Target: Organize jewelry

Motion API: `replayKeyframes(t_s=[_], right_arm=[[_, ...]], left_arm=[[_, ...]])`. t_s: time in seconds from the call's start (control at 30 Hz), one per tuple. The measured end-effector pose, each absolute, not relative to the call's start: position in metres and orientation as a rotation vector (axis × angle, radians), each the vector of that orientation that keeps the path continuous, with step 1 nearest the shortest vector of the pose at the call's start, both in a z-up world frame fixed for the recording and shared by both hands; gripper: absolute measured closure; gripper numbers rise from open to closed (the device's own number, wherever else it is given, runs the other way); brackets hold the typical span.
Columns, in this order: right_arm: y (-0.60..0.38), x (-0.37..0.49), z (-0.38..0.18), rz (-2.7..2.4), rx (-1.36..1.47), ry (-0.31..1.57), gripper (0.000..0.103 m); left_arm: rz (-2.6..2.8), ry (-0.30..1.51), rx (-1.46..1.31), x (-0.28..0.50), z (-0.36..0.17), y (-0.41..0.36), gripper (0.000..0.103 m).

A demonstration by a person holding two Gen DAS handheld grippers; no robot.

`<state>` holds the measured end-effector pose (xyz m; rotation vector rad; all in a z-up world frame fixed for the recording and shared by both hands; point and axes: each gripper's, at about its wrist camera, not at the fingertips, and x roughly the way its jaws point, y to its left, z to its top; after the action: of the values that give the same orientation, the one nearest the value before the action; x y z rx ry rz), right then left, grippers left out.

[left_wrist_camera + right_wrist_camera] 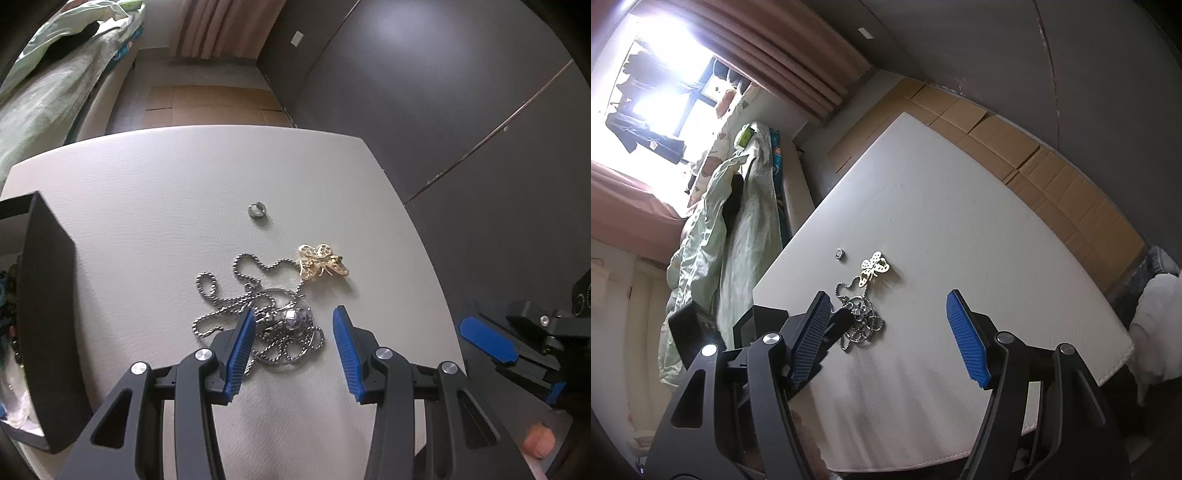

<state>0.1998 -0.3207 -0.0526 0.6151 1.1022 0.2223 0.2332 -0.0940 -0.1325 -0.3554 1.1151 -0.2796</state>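
Lying on the white table (155,192), the jewelry sits in a loose cluster toward the near middle: a tangled silver ball chain (236,291) heaped with a large hoop (291,360) and a faceted silver bead (295,316), a gold butterfly brooch (322,263) touching the chain's far right end, and a small silver ring (255,211) lying apart, farther out on the bare tabletop. Over the heap's near side hangs the left gripper (293,326), tilted downward, its blue pads (241,352) standing partly apart; the left pad overlaps the chain in view and the bead shows between the two, but neither pad visibly presses on anything, so the jaws hold nothing. At the right edge of the left wrist view, the right gripper (886,317) reaches in beside the table's right side; in its own view its jaws stand wider, nothing between them but bare table, with the chain (862,321) and brooch (873,267) just beyond its left pad (809,339). A black box (48,295) stands open at the table's left edge, and what it holds cannot be made out. A fingertip (537,439) shows at the near right of the left wrist view. Beyond the table lie flattened cardboard (1052,166) on the floor, a bed with pale green bedding (738,206), and pink curtains (783,55) by a bright window.
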Motion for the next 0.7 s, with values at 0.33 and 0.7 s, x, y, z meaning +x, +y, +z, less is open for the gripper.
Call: replayKeyframes(t_s=[0.33,0.7], right_arm=[[-0.320,0.206,-0.053,0.215,0.619,1.111,0.036],[-0.318,0.209,-0.054,0.215,0.618,1.115,0.037]], left_arm=[[-0.199,1.106,-0.052,0.236,-0.136,-0.126,0.069],[-0.245,1.077,-0.130,0.241,-0.138,-0.110,0.091]])
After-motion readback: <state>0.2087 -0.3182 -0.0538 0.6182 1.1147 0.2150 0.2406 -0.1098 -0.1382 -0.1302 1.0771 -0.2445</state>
